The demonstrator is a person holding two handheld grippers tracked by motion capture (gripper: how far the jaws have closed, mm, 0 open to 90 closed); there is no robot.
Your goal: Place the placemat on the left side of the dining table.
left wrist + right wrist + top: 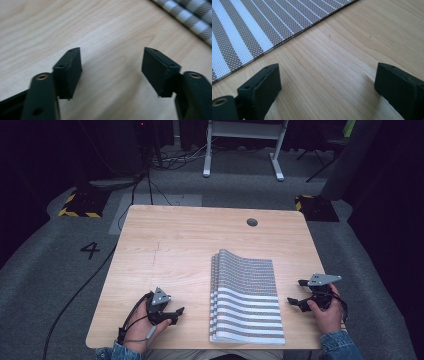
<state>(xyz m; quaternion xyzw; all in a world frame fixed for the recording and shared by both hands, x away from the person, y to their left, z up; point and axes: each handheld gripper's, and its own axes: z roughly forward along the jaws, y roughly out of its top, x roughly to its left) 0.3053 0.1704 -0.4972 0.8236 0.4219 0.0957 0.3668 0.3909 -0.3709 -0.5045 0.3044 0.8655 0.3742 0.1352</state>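
Denim cuffs, and each black tool (172,312) (295,292) carries a grey three-cornered plate, brass-ringed screw holes and trailing cable.

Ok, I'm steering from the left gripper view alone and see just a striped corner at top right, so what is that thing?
Observer: A stack of striped woven mats, lying flat on the table between the two grippers.
Operator: Is the stack tidy?
Observer: Not quite. In the high view the layers fan out along its left edge, and the far end bulges up a little.
Operator: Where's the right gripper?
Observer: The right gripper is just off the stack's right edge, jaws open with bare wood between them, touching nothing.
Operator: And mine?
Observer: The left gripper sits off the stack's left side near the table's front edge, open too.
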